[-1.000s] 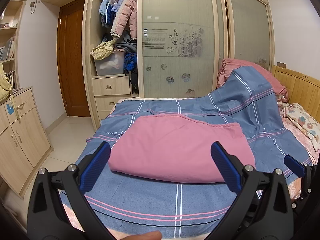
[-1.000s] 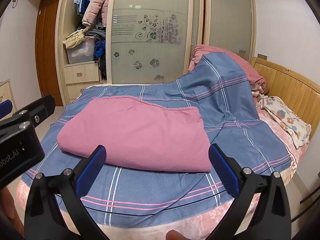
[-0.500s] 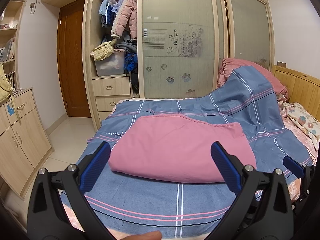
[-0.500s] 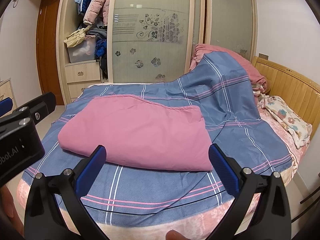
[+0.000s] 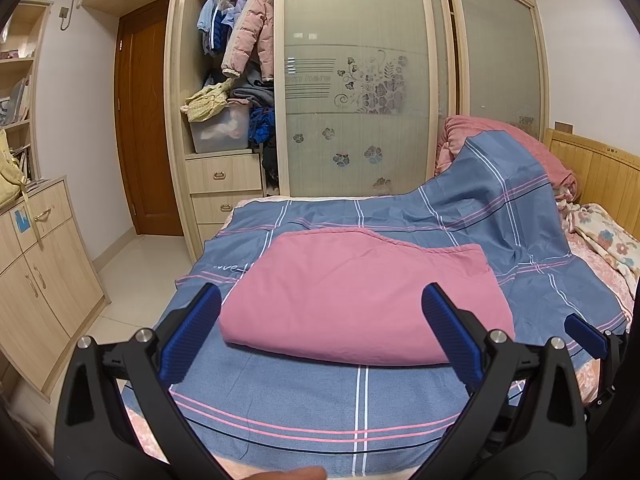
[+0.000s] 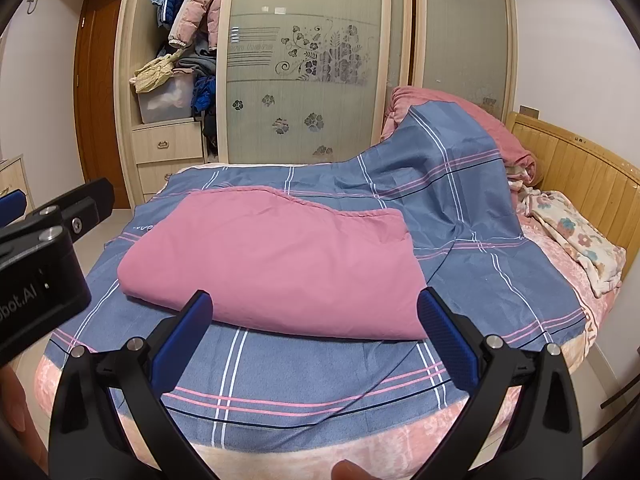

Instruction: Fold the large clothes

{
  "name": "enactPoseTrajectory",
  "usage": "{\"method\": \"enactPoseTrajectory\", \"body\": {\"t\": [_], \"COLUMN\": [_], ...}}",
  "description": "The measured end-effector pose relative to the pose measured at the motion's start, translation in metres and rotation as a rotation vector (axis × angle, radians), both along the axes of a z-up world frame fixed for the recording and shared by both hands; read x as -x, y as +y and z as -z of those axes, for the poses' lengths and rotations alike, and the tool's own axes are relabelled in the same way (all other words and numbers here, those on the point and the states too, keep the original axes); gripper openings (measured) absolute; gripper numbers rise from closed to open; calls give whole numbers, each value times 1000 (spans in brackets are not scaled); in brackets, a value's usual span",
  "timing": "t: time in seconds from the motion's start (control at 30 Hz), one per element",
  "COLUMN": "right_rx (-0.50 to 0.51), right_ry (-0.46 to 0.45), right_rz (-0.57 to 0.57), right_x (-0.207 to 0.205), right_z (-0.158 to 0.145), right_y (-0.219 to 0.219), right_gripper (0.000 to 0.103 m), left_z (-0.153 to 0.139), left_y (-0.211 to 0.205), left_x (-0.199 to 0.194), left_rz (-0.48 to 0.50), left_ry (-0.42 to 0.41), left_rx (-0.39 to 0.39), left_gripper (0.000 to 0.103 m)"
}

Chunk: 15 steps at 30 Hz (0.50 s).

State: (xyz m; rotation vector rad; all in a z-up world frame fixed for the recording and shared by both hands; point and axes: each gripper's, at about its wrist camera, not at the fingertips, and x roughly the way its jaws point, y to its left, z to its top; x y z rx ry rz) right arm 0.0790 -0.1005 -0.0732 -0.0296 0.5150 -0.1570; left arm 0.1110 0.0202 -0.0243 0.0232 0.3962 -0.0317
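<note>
A large pink cloth (image 5: 360, 292) lies folded into a thick rectangle on a blue checked sheet (image 5: 352, 404) spread over the bed. It also shows in the right wrist view (image 6: 272, 264). My left gripper (image 5: 320, 328) is open and empty, held in the air before the cloth's near edge. My right gripper (image 6: 314, 332) is open and empty too, beside the left one, before the cloth's near right part. Neither touches the cloth.
The blue sheet rises over a pink quilt (image 5: 516, 140) at the bed's head by the wooden headboard (image 5: 600, 176). A floral blanket (image 6: 576, 240) lies at the right. A wardrobe (image 5: 224, 120) with hanging clothes stands behind, a low cabinet (image 5: 36, 272) at the left.
Both grippers have drifted very slightly; the cloth has not moved and both stay open.
</note>
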Motion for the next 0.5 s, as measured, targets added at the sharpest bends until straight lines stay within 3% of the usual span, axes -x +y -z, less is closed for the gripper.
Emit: {"method": "enactPoseTrajectory", "body": {"t": [0.5], "right_rx": [-31], "right_ry": [3], "right_rz": [23], "right_x": [2], "right_z": [9], "right_y": [-2], "right_gripper": [102], "left_z": [3], "left_y": [10], "left_x": [-4], "left_rz": [6], "left_ry": [-10], "left_rx": [23], "left_gripper": [101]}}
